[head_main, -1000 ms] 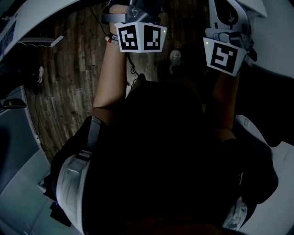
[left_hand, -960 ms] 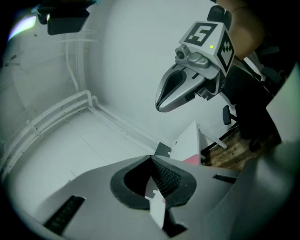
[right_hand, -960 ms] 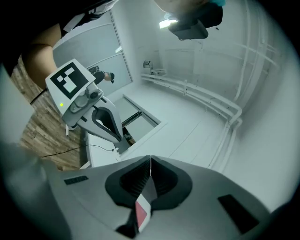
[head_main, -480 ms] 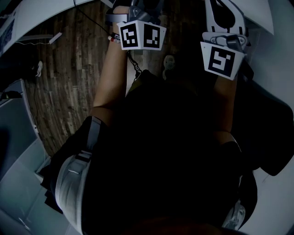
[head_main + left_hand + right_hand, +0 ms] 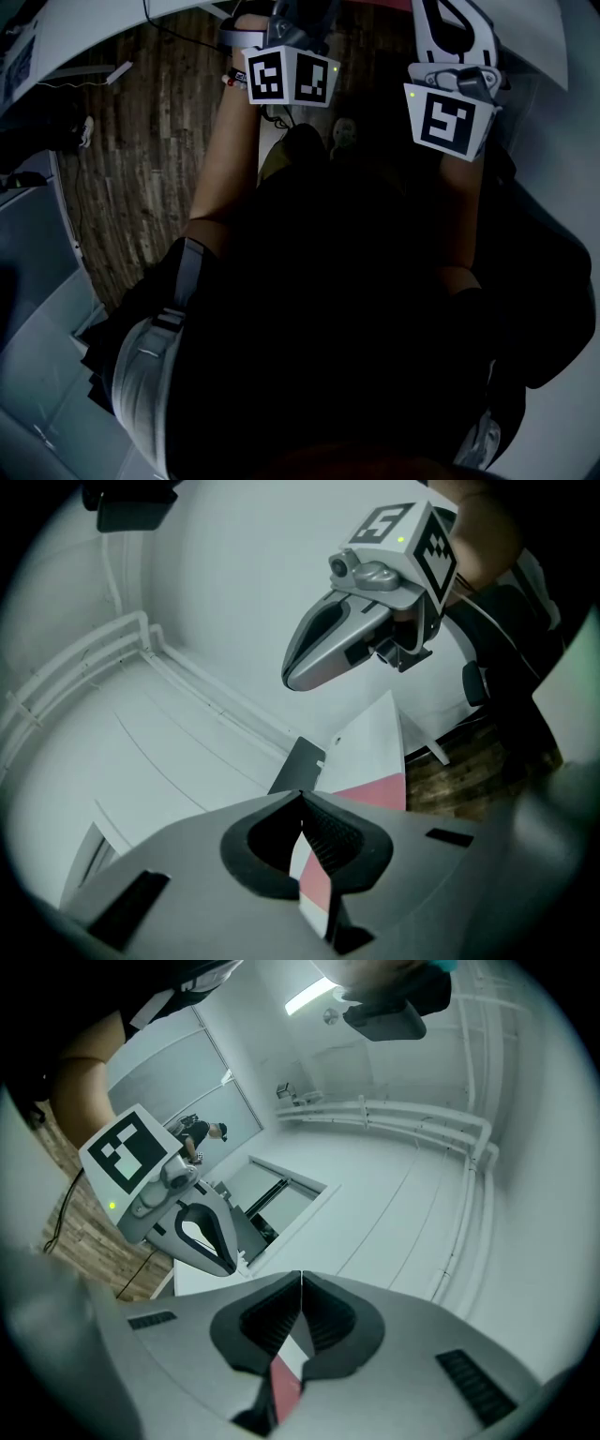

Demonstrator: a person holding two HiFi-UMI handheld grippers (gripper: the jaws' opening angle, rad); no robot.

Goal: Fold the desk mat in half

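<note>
Mid-fold, not done yet

My left gripper [image 5: 302, 799] and right gripper [image 5: 300, 1283] each pinch the desk mat [image 5: 315, 892] edge; laying it flat looks left.

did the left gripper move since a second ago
Yes. The left gripper moved toward the white desk: in the head view its marker cube sits nearer the desk edge.

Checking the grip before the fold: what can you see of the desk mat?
The desk mat is a thin, flexible sheet showing white and pink areas. Its edge is pinched between the shut jaws of the left gripper and the right gripper. Beyond the left jaws a stretch of it runs on toward the right gripper.
</note>
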